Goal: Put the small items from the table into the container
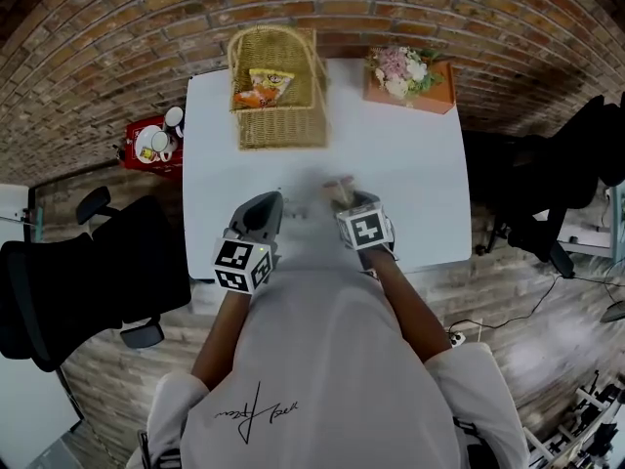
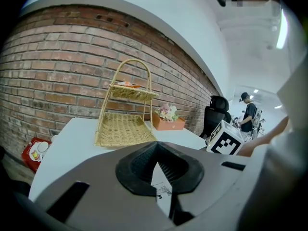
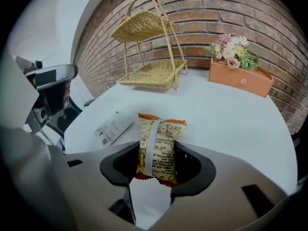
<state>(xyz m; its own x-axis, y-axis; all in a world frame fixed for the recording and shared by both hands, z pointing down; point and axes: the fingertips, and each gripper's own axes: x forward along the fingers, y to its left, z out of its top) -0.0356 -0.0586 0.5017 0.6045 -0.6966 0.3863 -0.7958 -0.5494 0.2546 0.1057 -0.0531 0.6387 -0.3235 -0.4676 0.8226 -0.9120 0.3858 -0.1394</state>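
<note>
Wicker basket [image 1: 283, 130] already holds one snack packet [image 1: 264, 87], a second packet [image 3: 158, 146] lies on the surface [image 3: 226, 119] between the parted jaws of the right hand-held gripper [image 3: 156, 154], a white sachet [image 3: 113, 127] waits nearby, and the left hand-held gripper [image 2: 159, 166] is closed.

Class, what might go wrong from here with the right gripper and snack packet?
The snack packet lies between the jaws of the right gripper, far end poking out, so it may slip or crumple. The white sachet beside it could get knocked. The wicker basket stands across the table: a long carry.
</note>
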